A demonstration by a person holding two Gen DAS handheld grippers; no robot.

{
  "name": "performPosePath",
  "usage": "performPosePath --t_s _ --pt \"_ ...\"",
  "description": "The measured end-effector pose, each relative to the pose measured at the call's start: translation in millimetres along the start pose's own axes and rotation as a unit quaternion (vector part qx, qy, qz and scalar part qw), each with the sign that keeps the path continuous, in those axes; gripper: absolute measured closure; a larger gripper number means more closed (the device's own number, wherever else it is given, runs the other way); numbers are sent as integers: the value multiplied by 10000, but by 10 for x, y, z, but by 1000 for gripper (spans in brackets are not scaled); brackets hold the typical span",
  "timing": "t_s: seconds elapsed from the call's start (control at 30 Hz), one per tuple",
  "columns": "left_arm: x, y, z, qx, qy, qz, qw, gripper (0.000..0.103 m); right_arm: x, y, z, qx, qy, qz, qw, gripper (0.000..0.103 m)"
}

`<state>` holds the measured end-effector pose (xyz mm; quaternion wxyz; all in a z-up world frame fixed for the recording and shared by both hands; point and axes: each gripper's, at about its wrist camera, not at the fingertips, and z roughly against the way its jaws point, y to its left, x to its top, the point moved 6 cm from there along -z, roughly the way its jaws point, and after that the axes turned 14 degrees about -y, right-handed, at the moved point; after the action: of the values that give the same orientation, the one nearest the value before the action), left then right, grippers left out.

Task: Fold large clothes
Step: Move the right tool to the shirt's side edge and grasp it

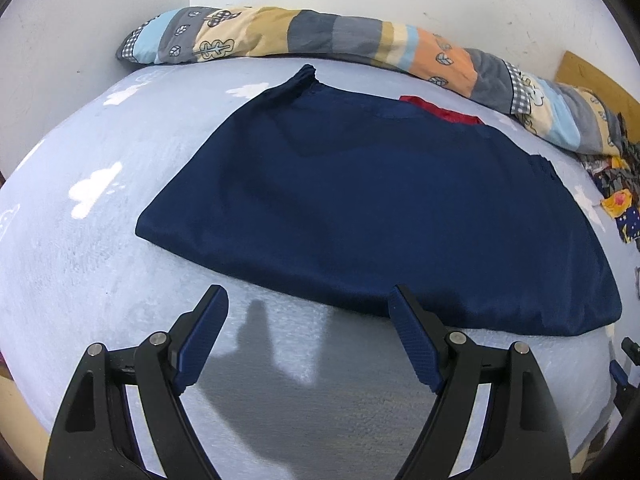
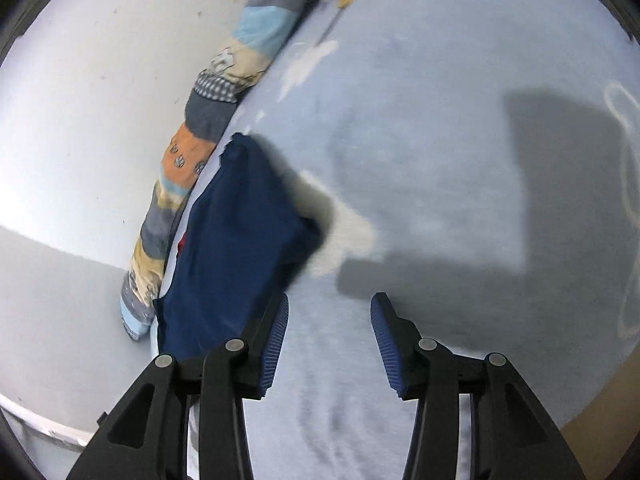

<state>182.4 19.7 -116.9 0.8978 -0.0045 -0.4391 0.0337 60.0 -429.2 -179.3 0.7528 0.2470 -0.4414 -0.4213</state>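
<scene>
Two grippers, both empty. Left gripper (image 1: pixel 308 300) has its fingers spread wide and hovers over bare sheet, with its right fingertip just at the near hem of the navy garment (image 1: pixel 360 200). Right gripper (image 2: pixel 329 308) is also spread, holding nothing; its left finger sits beside the garment's edge, over the sheet.

Location: garment lies flat on the pale blue bed sheet (image 1: pixel 100 260), well spread, with a red patch (image 1: pixel 440 110) showing at its far edge, likely a collar lining. A rolled patchwork quilt (image 1: pixel 320 36) runs along the wall behind it. A small heap of patterned cloth (image 1: pixel 618 208) sits off to the right, apart from the garment.

In the right wrist view, one corner of the garment (image 2: pixel 248 232) is raised or bunched, casting a shadow on the sheet (image 2: pixel 440 160); image is motion-blurred, so detail there is poor.

Handling judgement: fabric looks soft, thin, light, slightly sheeny, so possibly slick. It will drape and sag rather than hold shape. It may drag along the sheet if pulled low.

Grasp judgement: pinch at the hem corners, one per gripper, taking all layers at once. Near left corner (image 1: pixel 142 232) looks like the clear pick for the left gripper.
</scene>
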Motion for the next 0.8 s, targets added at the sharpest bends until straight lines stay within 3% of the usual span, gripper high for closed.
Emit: performPosePath --t_s 0.4,0.8 --pt "-34 -13 -46 36 110 -31 9999 20 67 269 -314 245 93 87 9996 56" --pt "-35 -94 -90 -102 155 -119 9998 20 183 468 -1002 746 361 -330 9960 56"
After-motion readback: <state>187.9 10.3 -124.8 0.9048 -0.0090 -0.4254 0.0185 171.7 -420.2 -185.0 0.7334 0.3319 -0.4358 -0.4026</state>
